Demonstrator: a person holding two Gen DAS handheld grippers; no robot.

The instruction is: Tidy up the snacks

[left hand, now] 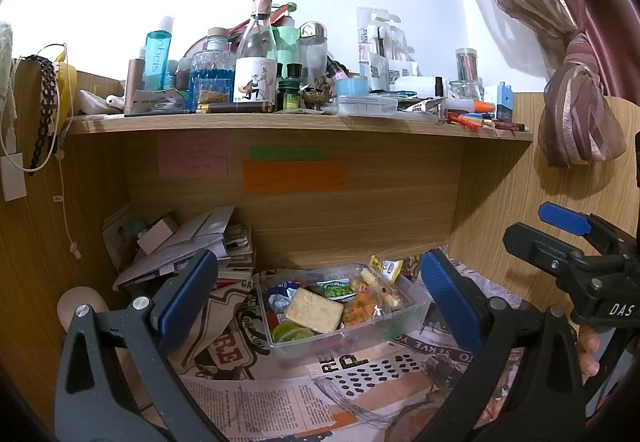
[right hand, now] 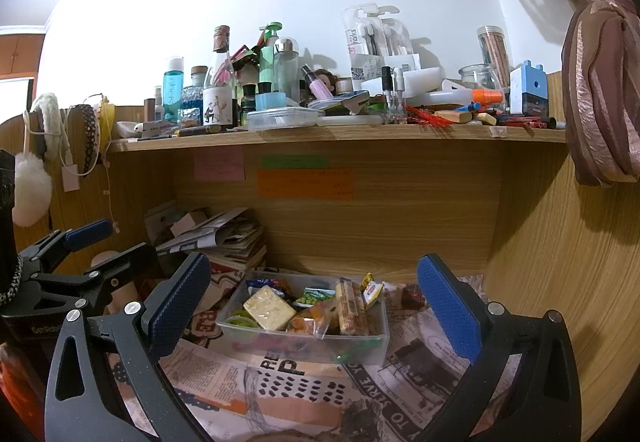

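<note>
A clear plastic box (left hand: 416,308) full of snacks stands on the newspaper-covered desk; it also shows in the right wrist view (right hand: 382,338). Inside lie a square cracker pack (left hand: 316,310), a green pea packet (left hand: 336,288), orange snacks (left hand: 360,310) and a long wafer bar (right hand: 350,306). More small packets (left hand: 390,268) lie behind the box. My left gripper (left hand: 320,302) is open and empty, held back from the box. My right gripper (right hand: 316,306) is open and empty too, also short of the box. The right gripper shows at the right edge of the left wrist view (left hand: 576,242).
A wooden shelf (left hand: 280,124) above is crowded with bottles, jars and pens. A stack of papers and books (left hand: 184,246) fills the back left corner. Wooden side walls close in left and right. A tied curtain (left hand: 576,102) hangs at right.
</note>
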